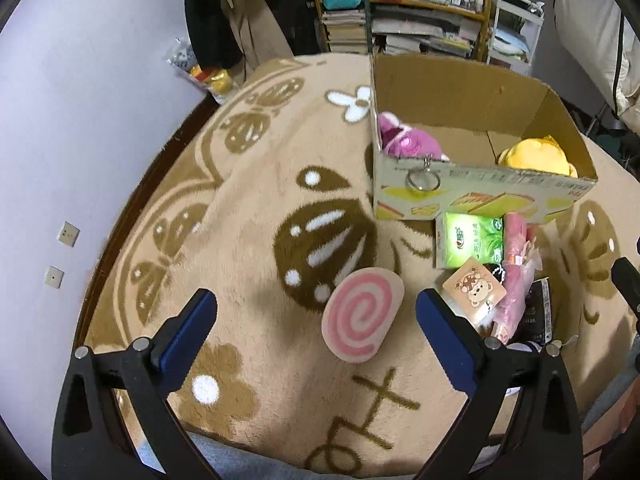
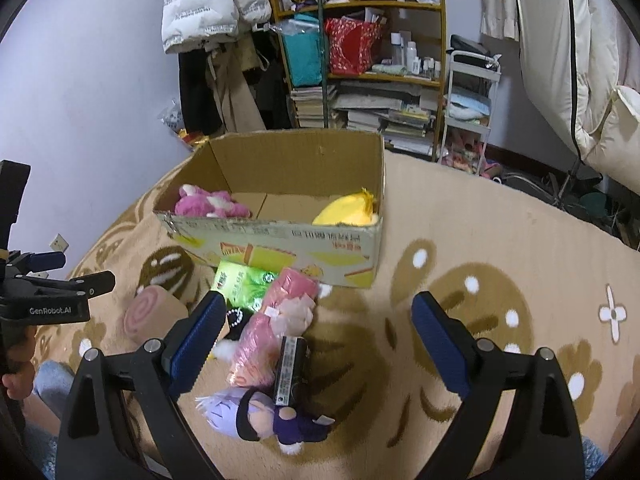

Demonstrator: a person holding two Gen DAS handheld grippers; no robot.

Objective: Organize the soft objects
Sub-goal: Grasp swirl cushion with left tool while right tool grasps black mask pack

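My left gripper (image 1: 316,312) stood wide open over the blanket (image 1: 248,208), holding nothing — the swirl-roll cushion (image 1: 362,314) lay between its fingers, untouched. My right gripper (image 2: 318,314) was also spread open and empty above the pink packet (image 2: 272,332), the black case (image 2: 290,370) and the purple doll (image 2: 264,414). The cardboard box (image 2: 280,240) stood beyond, the green tissue pack (image 2: 244,286) against its front wall. Right of the pile, the blanket lay free — good room.
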